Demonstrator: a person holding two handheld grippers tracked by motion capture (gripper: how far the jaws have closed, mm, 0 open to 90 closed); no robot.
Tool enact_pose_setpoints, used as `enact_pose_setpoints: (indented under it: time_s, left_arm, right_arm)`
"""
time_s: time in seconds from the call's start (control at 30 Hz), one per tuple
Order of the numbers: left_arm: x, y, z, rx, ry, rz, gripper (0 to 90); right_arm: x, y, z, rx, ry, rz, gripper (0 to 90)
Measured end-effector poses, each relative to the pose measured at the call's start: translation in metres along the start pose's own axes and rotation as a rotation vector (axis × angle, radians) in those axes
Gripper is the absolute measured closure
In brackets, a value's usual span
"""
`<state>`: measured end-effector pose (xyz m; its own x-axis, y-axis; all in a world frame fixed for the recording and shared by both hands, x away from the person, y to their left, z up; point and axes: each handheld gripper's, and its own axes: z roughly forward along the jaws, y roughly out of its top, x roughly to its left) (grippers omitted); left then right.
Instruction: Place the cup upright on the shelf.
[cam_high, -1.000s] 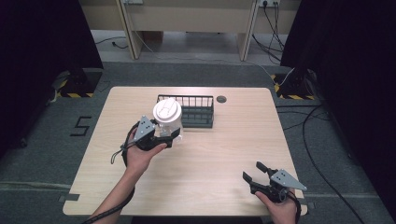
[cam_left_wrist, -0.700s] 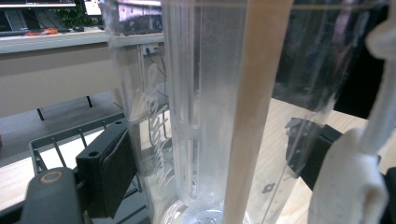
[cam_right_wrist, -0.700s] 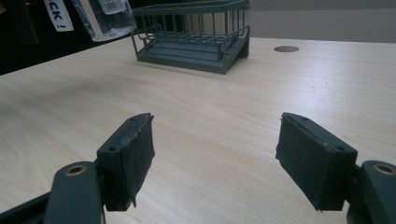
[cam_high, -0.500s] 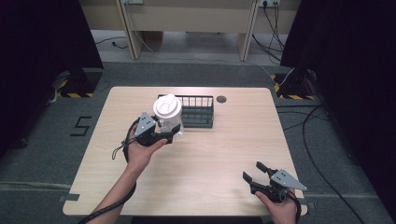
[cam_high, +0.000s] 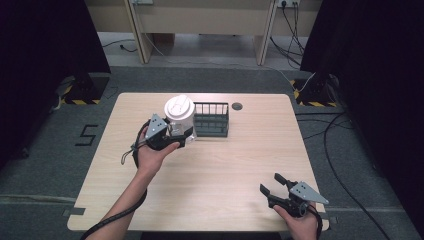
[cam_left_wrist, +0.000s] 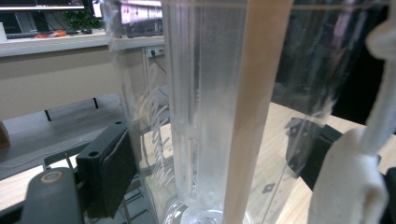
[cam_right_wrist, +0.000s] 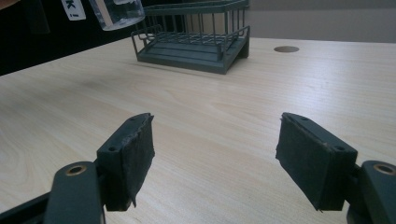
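A clear plastic cup (cam_high: 178, 120) with a white lid is held off the table just left of the dark wire basket (cam_high: 211, 120). My left gripper (cam_high: 183, 136) is shut on the cup's side. In the left gripper view the cup's ribbed wall (cam_left_wrist: 205, 116) stands between the two black pads (cam_left_wrist: 111, 167). My right gripper (cam_high: 270, 183) rests near the table's front right edge, open, with nothing between its fingers. From the right gripper view (cam_right_wrist: 217, 154) the cup's bottom (cam_right_wrist: 116, 11) hangs at top left, beside the basket (cam_right_wrist: 196, 39).
The light wooden table (cam_high: 225, 165) has a round cable hole (cam_high: 237, 106) right of the basket. Bare tabletop lies between the two grippers. Dark curtains, cables and grey floor surround the table.
My left gripper has carried the cup a little farther from the person and higher, staying beside the basket's left end. The right gripper has not moved.
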<state>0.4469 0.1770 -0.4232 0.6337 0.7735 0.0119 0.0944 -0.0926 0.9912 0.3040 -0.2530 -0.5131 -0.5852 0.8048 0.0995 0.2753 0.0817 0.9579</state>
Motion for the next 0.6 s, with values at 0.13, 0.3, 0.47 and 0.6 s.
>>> enact_pose_setpoints:
  time_s: [0.13, 0.3, 0.47, 0.6]
  left_arm:
    - [0.002, 0.004, 0.003, -0.003, 0.004, 0.001, 17.3]
    - [0.006, 0.008, 0.006, -0.010, 0.011, -0.006, 17.3]
    - [0.008, 0.011, 0.009, -0.011, 0.018, -0.004, 17.3]
    - [0.010, 0.013, 0.012, -0.014, 0.027, 0.000, 17.3]
  right_arm:
    - [0.000, 0.000, 0.000, -0.003, -0.001, -0.001, 27.7]
    - [0.000, 0.000, 0.000, -0.002, 0.000, -0.001, 27.8]
    - [0.000, 0.000, 0.000, -0.004, 0.000, -0.002, 27.7]
    - [0.000, 0.000, 0.000, -0.005, 0.000, -0.003, 27.7]
